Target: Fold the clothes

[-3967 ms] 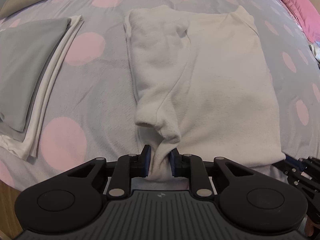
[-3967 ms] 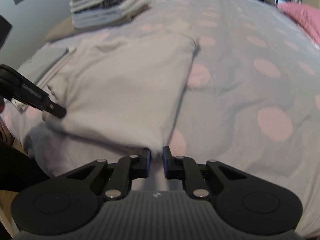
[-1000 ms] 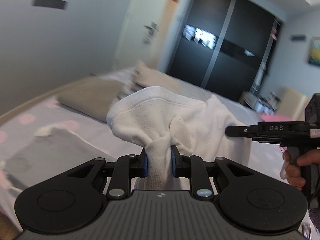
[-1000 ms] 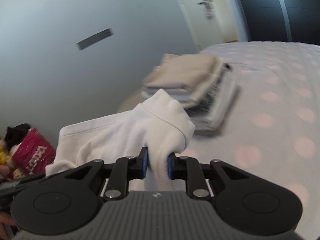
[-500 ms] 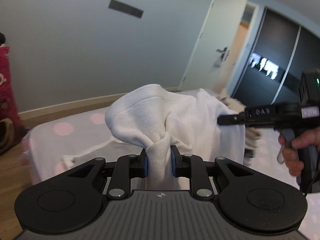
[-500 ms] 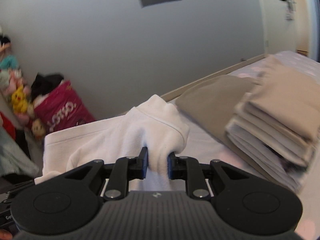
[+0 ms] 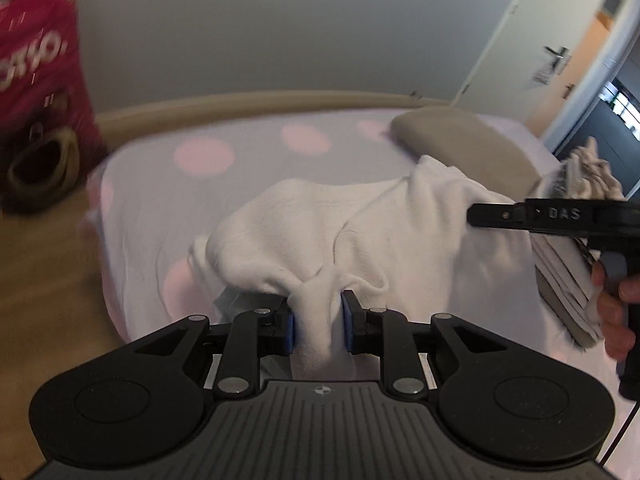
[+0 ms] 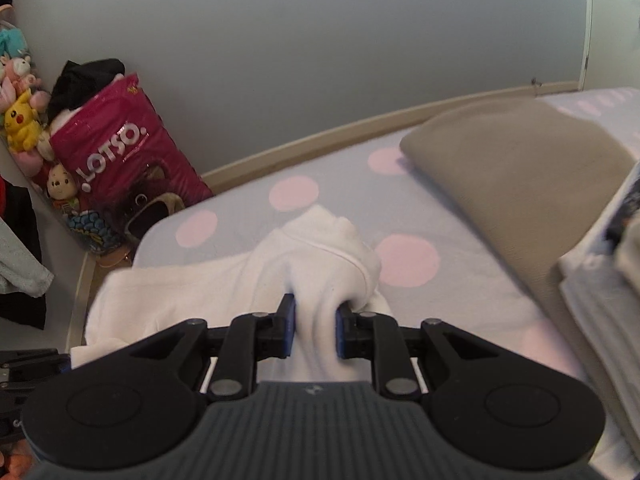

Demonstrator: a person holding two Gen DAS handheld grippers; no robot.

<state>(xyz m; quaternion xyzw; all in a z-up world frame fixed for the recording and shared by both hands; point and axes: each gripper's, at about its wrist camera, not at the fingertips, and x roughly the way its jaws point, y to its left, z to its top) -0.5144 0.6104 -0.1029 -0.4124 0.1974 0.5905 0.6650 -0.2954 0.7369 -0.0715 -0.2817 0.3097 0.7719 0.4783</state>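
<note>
The left hand-held gripper (image 7: 317,326) has a bunched fold of a white garment (image 7: 360,236) between its blue pads, its jaws easing apart slightly while the cloth still fills the gap between them. The right hand-held gripper (image 8: 313,330) pinches another gathered edge of the same white garment (image 8: 320,264), its jaws narrow and pressed against the fabric on both sides. The garment hangs slack between the two tools above a bed (image 7: 160,208) covered in a pale lilac sheet with large pink dots, near the bed's corner. In the left wrist view the right tool reaches in from the right edge, marked "DAS", with a person's hand (image 7: 616,312) wrapped round its handle. A flat tan pillow (image 8: 520,160) lies on the bed beyond the garment, and a stack of folded clothes (image 7: 568,280) sits just beside it at the right edge. On the wooden floor beside the bed, against a grey wall, stands a magenta bag (image 8: 124,152) printed "LOTSO", with soft toys (image 8: 20,120) piled next to it. A white door (image 7: 560,48) stands at the far right of the left wrist view.
</note>
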